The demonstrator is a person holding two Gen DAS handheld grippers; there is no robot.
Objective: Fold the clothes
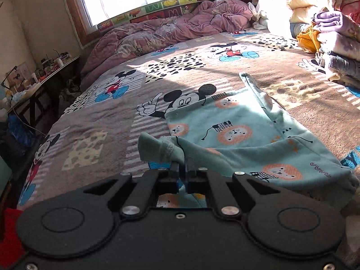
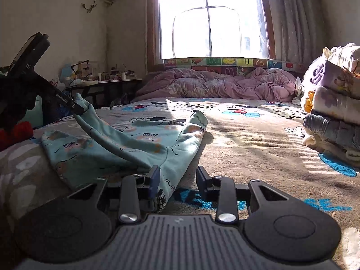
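Nearest the left wrist camera, the left gripper (image 1: 181, 165) has its jaws pressed together on a bunched edge of the teal garment (image 1: 238, 135), a small piece of clothing printed with orange lion faces; from the right wrist view this gripper (image 2: 77, 110) holds that edge lifted off the bed, so a band of fabric slopes down from it to the rest of the cloth. The right gripper (image 2: 177, 180) sits low over the bed with its jaws apart; the near hem of the garment (image 2: 135, 144) lies against the inner face of its left finger (image 2: 154, 180), while the right finger stands clear of the cloth over the bare blanket. The rest of the garment lies partly folded on the cartoon-mouse blanket (image 1: 94, 121) that covers the bed. Farther right, a stack of folded clothes (image 2: 335, 103) rests on the bed. Beyond, a crumpled pink quilt (image 1: 171, 29) lies along the far edge beneath the bright window (image 2: 211, 18), and a cluttered counter (image 2: 105, 81) stands against the left wall.
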